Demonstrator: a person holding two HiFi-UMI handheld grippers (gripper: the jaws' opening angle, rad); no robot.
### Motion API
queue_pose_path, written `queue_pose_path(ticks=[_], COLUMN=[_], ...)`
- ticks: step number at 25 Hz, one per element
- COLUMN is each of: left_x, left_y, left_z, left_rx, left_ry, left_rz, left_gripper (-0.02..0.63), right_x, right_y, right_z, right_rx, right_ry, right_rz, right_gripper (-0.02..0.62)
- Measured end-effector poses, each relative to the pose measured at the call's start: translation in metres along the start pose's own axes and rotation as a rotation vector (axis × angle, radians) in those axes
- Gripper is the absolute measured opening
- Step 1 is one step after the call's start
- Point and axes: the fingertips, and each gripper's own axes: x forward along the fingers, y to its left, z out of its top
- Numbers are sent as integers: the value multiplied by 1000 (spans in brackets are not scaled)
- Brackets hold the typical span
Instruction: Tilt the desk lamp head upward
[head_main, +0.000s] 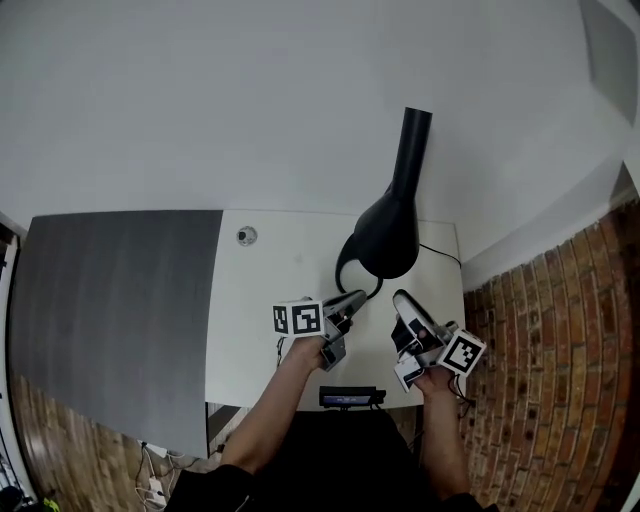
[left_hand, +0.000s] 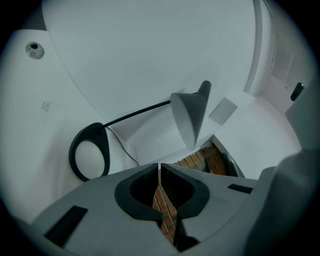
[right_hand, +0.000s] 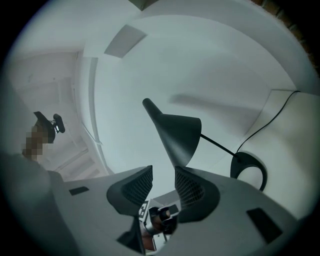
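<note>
Here is the matt black desk lamp (head_main: 390, 230), standing at the far right of the white counter (head_main: 270, 300), close to the pale wall. Its head is a smooth cone (right_hand: 177, 132): a wide round mouth at one end that narrows to a slim neck. In the right gripper view that neck slants up and away while the mouth faces down. A thin black stem (left_hand: 137, 114) runs from the head to an open ring-shaped base (left_hand: 90, 152) lying flat on the counter, and a black cord (right_hand: 270, 115) trails off behind it.

The left hand-held gripper (head_main: 355, 298) sits just in front of the base with its jaws (left_hand: 160, 172) pressed together, only a hairline slit between them. The right hand-held gripper (head_main: 403, 300) is beside it, just short of the cone. Its ribbed jaws (right_hand: 163, 182) stand apart, and only pale wall shows through the gap.

A dark grey panel (head_main: 120, 300) covers the counter's left side.
</note>
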Motion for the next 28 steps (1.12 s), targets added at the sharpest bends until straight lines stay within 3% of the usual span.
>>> queue_pose_path(ticks=[7,12,18,24,28], left_x=[34,41,44,42,41], left_y=[94,134,157,168,168], left_z=[-18,-24,-33,-36,-37], left_rx=[-104,-150,-103,-145,-146], left_ry=[36,26,79,105,115], left_rz=[125,196,277,338,343], left_gripper=[11,11,11,11,11], right_x=[21,23,24,34,38], right_y=[-24,-26,-30,-32,-26], right_z=[-12,-16,-17,-14,-8], right_rx=[50,100,90,90,76], right_ry=[96,101,105,107,87], right_rz=[15,67,62,42,78], right_gripper=[121,120,121,121,121])
